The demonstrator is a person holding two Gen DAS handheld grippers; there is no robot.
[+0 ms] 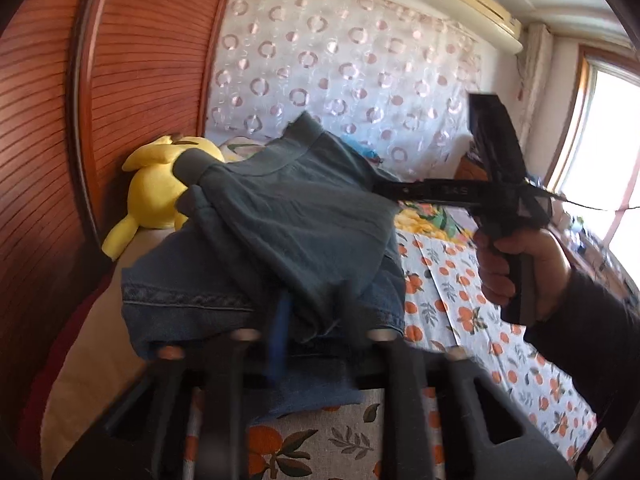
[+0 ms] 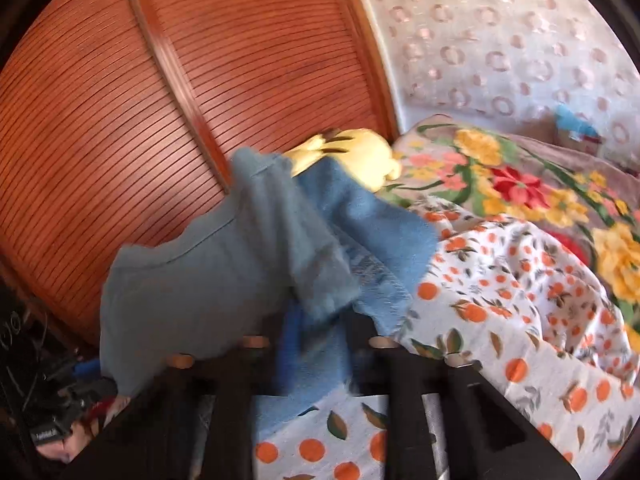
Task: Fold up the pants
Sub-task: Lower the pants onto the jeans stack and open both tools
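My left gripper [image 1: 308, 320] pinches pants [image 1: 280, 216] cloth, right gripper [image 2: 320, 320] also clamped on pants [image 2: 224, 280], lifted over bed [image 2: 500, 300]. Cloth soft, floppy, little heavy; better hold at hem or waistband. Behind: yellow plush toy [image 1: 154, 188], flower blanket [image 2: 520, 184], wooden wardrobe [image 2: 120, 100] close by.

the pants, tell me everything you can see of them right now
The pants look like blue denim with a grey-blue lining, turned partly inside out, crumpled and lifted off the orange-print bedsheet. A stitched hem runs along the lower left edge and a ribbed waistband sits at the top. The left gripper is shut on the near edge, and the right gripper is shut on another fold. Behind them lies a yellow plush toy.
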